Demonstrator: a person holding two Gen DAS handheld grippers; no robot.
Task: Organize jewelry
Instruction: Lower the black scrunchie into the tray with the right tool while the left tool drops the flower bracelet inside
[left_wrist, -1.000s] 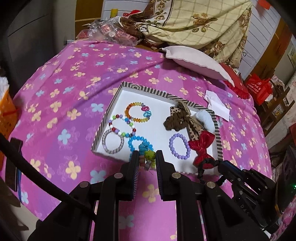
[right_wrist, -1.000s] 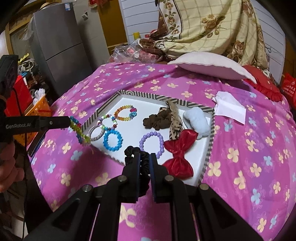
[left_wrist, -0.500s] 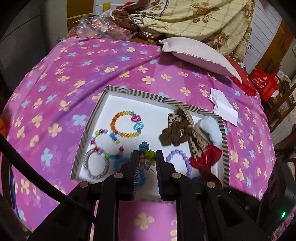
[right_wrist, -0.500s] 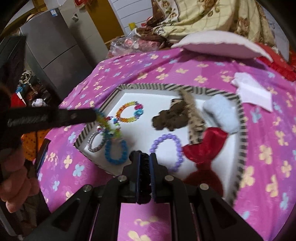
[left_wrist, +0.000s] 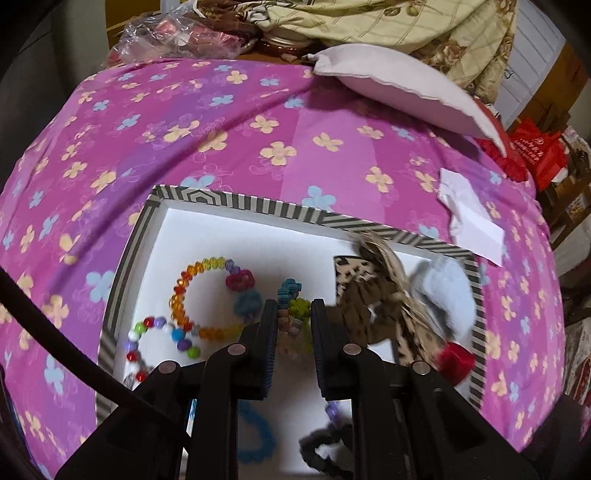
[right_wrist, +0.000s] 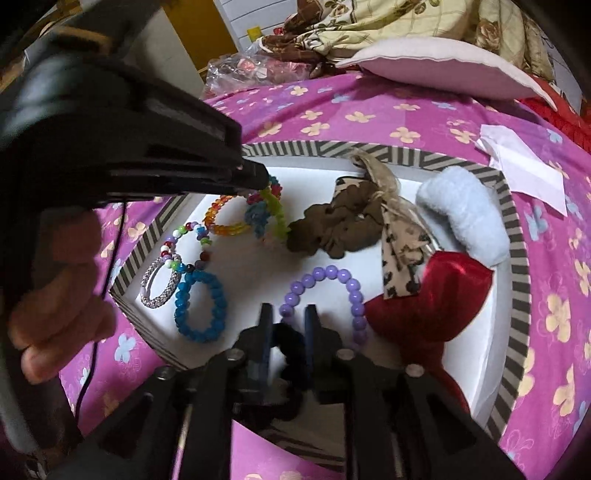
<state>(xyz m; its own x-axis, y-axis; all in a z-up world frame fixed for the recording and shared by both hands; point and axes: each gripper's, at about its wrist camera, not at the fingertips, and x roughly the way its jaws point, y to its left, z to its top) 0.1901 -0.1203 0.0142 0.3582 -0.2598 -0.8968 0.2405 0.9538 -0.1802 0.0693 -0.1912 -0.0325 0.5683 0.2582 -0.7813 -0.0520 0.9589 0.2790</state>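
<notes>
A white tray with a striped rim (left_wrist: 236, 201) (right_wrist: 332, 147) lies on the pink flowered bedspread. My left gripper (left_wrist: 293, 314) is shut on a blue-and-green bead bracelet (left_wrist: 295, 306) and holds it over the tray's middle, beside the orange bead bracelet (left_wrist: 199, 284); the held bracelet also shows in the right wrist view (right_wrist: 275, 210). My right gripper (right_wrist: 286, 314) is shut on a black scrunchie (right_wrist: 290, 354) over the tray's near edge, next to the purple bead bracelet (right_wrist: 325, 284). A blue bracelet (right_wrist: 201, 306), a silver bangle (right_wrist: 160, 284) and a multicoloured one (right_wrist: 188, 240) lie at the left.
At the tray's right lie a brown scrunchie (right_wrist: 332, 225), a leopard-print bow (right_wrist: 400, 243), a pale blue fluffy tie (right_wrist: 465, 218) and a red bow (right_wrist: 439, 295). A white paper (right_wrist: 521, 162) lies on the bedspread beyond. A pillow (left_wrist: 399, 85) and blankets are at the back.
Both grippers have moved forward over the tray with their loads. The left one carried the bracelet from the tray's near-left edge toward the middle. The right one dropped lower and closer.
</notes>
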